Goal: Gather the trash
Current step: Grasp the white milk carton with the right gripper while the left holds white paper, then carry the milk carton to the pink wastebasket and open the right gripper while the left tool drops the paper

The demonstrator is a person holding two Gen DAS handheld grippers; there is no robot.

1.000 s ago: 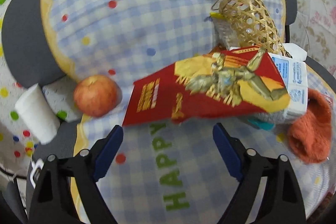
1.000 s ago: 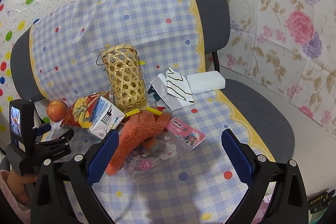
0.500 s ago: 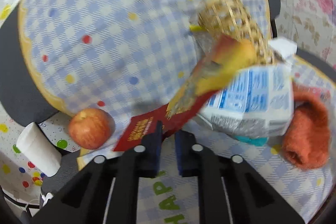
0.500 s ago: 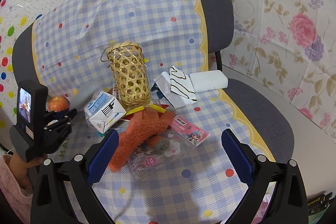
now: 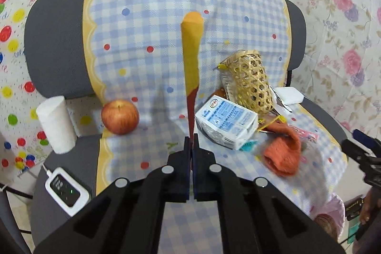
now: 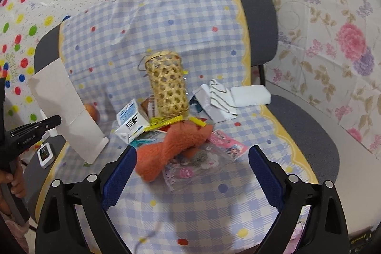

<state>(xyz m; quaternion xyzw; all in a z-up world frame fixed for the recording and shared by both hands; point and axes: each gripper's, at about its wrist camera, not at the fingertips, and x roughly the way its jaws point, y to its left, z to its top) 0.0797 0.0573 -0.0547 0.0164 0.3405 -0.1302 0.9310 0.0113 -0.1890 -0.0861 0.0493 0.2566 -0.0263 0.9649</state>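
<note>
The left tool [image 5: 190, 144] is clamped tight on the flat red-and-yellow cardboard snack box [image 5: 191, 58], holding it up edge-on, clear of the checked cloth-covered chair seat [image 5: 152, 142] near its left edge. One piece in hand, nothing visibly binned yet! The right tool [image 6: 193, 170] hovers wide and empty at the seat's front edge. Left on the seat: white-and-blue milk carton [image 5: 226, 123], plastic wrappers [image 6: 197, 163], woven bamboo basket [image 6: 167, 87].

I can read little here. On my left gripper [image 6: 53, 122], its side carries small pale lettering, perhaps "GenRobot.AI". The milk carton [image 5: 227, 122] has blue print and a round logo, too small to make out.
</note>
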